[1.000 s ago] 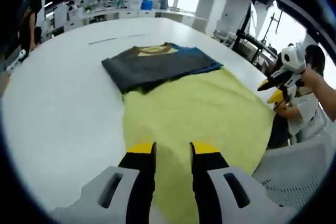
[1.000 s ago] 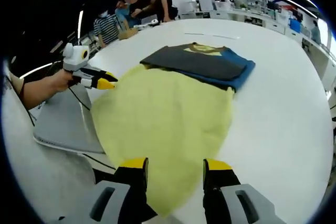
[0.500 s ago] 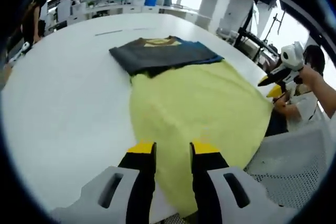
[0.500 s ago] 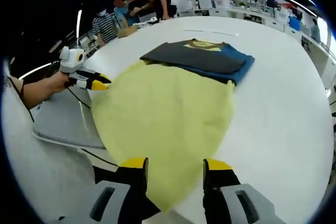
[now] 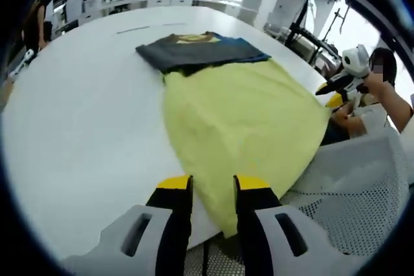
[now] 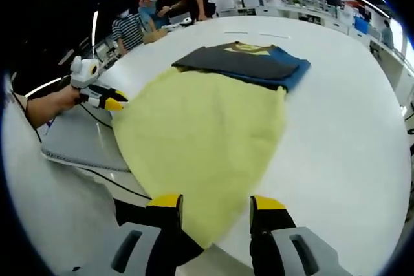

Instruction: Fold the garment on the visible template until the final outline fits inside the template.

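- While the yellow garment (image 5: 246,121) is lying spread across the white surface (image 5: 77,134), its far edge is tucking under or against a folded dark pile (image 5: 197,50), so I cannot tell where that edge is ending.
- That pile is showing a dark grey layer over a blue one, with a patch of yellow print at its far end; in the right gripper view (image 6: 242,63) the print is too small to read.
- Toward the near side, the yellow cloth (image 6: 200,147) is narrowing to a point that is hanging past the rim of the surface (image 6: 349,140), close to both claws.
- In the left gripper view, the left claw (image 5: 212,189) is standing with its jaws parted and nothing between them; the cloth's tip is sitting just beyond and slightly right of the gap, not gripped.
- In the right gripper view, the right claw (image 6: 215,203) is likewise released, jaws apart, with the cloth's tip lying between them but apart from both pads as far as I can judge.
- Off at the right of the left gripper view, the right claw (image 5: 333,92) is appearing small beside the cloth's corner, held by a hand (image 5: 378,88); its jaw state is hard to make out there.
- At the left of the right gripper view, the left claw (image 6: 113,100) is pointing at the cloth's side edge, very near it; whether it is touching I cannot tell.
- A grey mesh chair (image 5: 349,192) is sitting beside the surface, cut off by the picture's rim.
- People (image 6: 155,4) are gathering at the far end, blurred and dim.
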Demonstrator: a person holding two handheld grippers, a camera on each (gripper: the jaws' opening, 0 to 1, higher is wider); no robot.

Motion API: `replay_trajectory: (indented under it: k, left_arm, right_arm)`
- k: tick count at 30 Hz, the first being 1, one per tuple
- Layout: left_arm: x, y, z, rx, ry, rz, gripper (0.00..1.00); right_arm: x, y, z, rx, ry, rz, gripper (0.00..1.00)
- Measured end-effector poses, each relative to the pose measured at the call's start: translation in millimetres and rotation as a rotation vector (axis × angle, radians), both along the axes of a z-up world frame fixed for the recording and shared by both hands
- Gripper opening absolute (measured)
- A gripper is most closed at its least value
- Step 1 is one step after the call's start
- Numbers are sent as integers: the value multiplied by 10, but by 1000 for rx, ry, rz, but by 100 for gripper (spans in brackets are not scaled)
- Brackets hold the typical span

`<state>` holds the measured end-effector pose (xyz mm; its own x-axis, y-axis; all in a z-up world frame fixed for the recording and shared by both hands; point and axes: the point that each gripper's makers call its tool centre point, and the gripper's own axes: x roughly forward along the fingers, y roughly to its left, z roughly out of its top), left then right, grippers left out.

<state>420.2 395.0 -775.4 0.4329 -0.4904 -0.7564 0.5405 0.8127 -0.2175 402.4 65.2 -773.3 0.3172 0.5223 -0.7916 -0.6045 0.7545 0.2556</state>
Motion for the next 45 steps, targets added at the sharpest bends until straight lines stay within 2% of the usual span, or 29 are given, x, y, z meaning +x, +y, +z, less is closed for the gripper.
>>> replay_trajectory:
  k: [20, 30, 45]
  left_arm:
    - [-362, 131, -82, 37, 92, -25, 21]
    - [-431, 110, -117, 40, 119, -46, 17]
    - [-467, 88, -117, 44, 132, -76, 10]
  right_arm:
    - [-144, -154, -68, -23, 29, -7, 35]
    - [-236, -196, -106, -29, 46, -13, 30]
    - [-382, -147, -123, -40, 58, 32, 9]
